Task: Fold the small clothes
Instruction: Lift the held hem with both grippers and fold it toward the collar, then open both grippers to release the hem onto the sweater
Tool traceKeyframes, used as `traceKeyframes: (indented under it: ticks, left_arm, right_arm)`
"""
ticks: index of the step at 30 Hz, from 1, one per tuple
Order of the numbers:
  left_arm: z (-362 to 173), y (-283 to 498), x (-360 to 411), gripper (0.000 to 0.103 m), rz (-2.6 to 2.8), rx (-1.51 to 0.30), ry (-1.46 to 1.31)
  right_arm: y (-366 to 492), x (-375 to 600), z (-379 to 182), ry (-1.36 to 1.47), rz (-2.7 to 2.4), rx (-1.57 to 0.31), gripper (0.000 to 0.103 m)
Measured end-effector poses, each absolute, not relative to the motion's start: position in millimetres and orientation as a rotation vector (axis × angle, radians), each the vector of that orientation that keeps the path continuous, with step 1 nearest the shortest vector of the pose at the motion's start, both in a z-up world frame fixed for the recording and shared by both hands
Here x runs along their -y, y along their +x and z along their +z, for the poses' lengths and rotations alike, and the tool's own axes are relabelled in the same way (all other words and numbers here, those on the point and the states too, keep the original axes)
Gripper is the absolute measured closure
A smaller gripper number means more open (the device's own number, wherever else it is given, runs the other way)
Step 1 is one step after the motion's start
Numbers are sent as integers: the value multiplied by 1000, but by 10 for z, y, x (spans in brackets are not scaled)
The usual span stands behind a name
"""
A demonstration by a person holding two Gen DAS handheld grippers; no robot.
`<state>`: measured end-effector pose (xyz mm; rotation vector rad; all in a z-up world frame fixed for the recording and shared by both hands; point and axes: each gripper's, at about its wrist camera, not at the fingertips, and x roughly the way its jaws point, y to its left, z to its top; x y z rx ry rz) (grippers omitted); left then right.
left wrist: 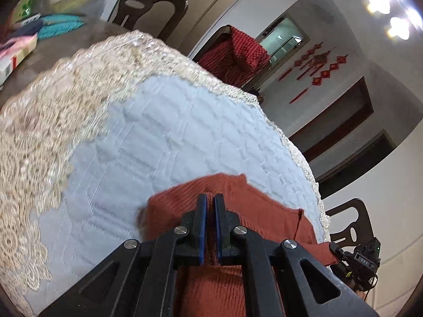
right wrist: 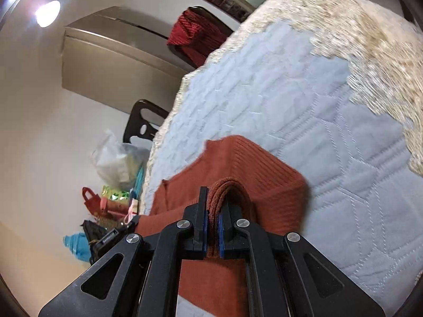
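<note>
my left tongs (left wrist: 211,198) are closed on a fold of the rust knit garment (left wrist: 264,211), the blue pads (left wrist: 202,227) pinching the ribbed cloth between them. the garment spreads ahead of and to the right of these tongs over the pale blue quilted mat (left wrist: 158,137), with lace tablecloth (left wrist: 39,132) beyond it to the left. far right of them, my other tool's black body (left wrist: 366,260) shows past the garment's edge.

my right tongs (right wrist: 212,200) grip a thick bunched roll of the same rust knit garment (right wrist: 264,174), which bulges up above the pads. the rest drapes left of and ahead of these tongs on the quilted mat (right wrist: 330,145). left of the tongs, off the table, sit a plastic bag (right wrist: 116,158) and a dark chair (right wrist: 142,121).
</note>
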<state>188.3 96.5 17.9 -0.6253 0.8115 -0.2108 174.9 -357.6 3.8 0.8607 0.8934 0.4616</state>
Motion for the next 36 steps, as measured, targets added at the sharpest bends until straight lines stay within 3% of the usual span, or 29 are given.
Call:
traceKeyframes:
  ticks: [7, 13, 15, 17, 19, 27, 34, 36]
  left_arm:
    - [-50, 2229, -978, 95, -165, -912, -674]
    - [-13, 2179, -1081, 87, -128, -865, -679]
    - [45, 2169, -1150, 85, -107, -835, -684]
    - [108, 2137, -1200, 85, -89, -816, -671]
    - [179, 2080, -1192, 85, -85, -802, -647]
    - [334, 1624, -740, 85, -219, -796, -466]
    - [89, 1305, -354, 85, -258, -885, -252]
    - [87, 1228, -340, 85, -253, -859, -225]
  right_arm:
    - [2068, 3578, -37, 881, 410, -932, 96]
    - [2169, 3561, -118, 898, 410, -956, 89]
    - [2179, 3575, -73, 900, 426, -925, 85]
    - [2184, 3608, -28, 897, 422, -897, 65]
    - [2163, 3647, 36, 892, 415, -861, 59]
    - [1769, 3478, 374, 666, 403, -809, 59]
    - [1168, 3163, 242, 402, 406, -877, 62]
    - [1145, 3166, 118, 344, 357, -914, 76]
